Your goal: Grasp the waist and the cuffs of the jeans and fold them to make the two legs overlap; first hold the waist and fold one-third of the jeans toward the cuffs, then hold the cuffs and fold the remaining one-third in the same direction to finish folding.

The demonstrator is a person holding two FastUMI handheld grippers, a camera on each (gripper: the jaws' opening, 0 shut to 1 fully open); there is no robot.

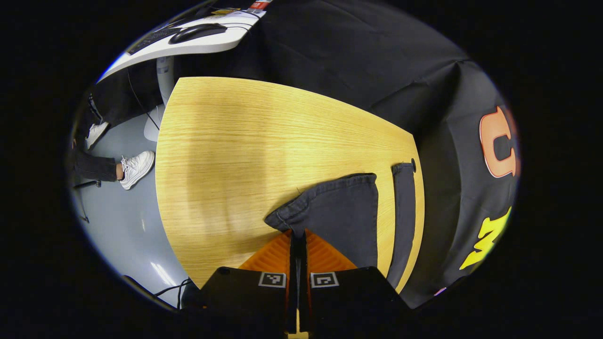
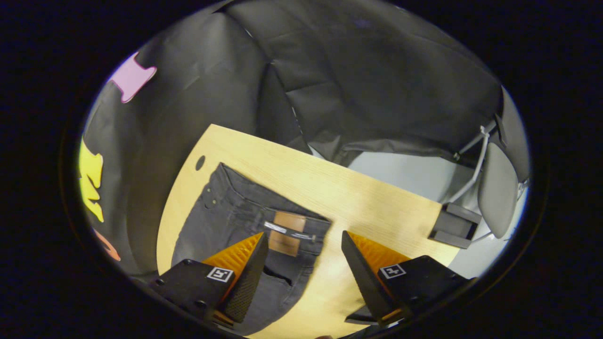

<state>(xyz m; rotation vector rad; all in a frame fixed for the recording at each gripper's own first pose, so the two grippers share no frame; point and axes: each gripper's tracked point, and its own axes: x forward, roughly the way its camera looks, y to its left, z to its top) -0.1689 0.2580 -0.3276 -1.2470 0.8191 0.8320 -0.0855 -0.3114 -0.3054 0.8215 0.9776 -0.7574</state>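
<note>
Two grippers are working dark jeans lying on the table's far-left side: we are pinching a cuff with the left gripper, clenched, while the right gripper is hovering released above the waist, probably needing to grip it next.

Left claw fingers pinched together, right claw fingers spread wide

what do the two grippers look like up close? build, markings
Both share one build: the left gripper and right gripper each have two wedge-shaped fingers with ribbed faces, mounted on black blocky carriers. Each carrier bears a small square black-and-white tag. Small screws dot the right gripper's near carrier. One right finger has a fine-textured inner pad.
</note>
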